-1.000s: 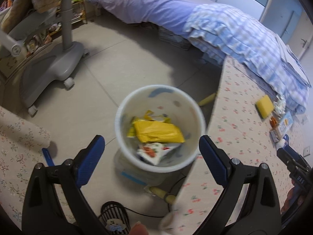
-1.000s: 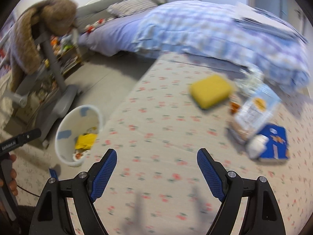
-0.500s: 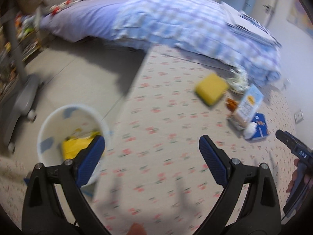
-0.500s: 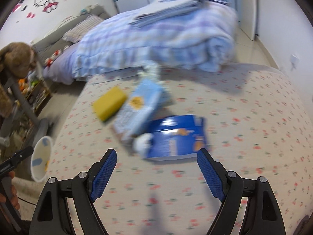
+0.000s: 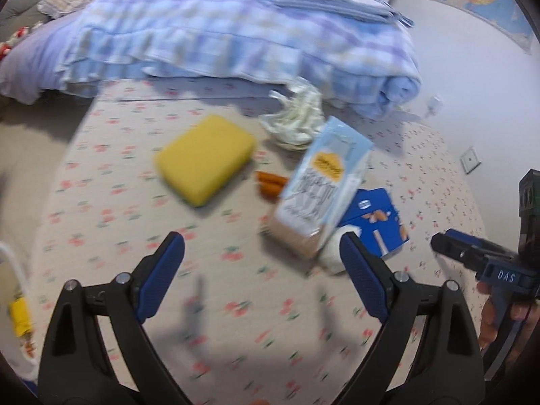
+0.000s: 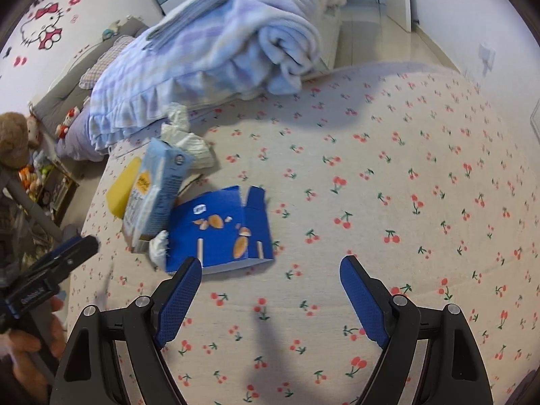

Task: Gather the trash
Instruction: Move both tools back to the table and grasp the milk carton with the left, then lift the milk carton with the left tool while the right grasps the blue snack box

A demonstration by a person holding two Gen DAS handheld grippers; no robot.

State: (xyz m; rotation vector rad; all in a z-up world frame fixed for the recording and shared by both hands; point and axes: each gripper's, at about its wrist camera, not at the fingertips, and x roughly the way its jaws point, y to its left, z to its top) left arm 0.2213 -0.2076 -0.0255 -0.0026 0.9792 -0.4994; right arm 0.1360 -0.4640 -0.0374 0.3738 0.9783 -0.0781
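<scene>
Trash is lying clustered on the cherry-print surface (image 6: 405, 168): a flattened blue box (image 6: 224, 233), a pale blue carton (image 6: 157, 189) leaning at its ten o'clock, a crumpled wrapper (image 5: 297, 118) beyond. A yellow sponge (image 5: 206, 158) is sitting at the carton's nine o'clock. Left gripper (image 5: 261, 271) and right gripper (image 6: 270, 298) are both hovering wide, holding nothing
</scene>
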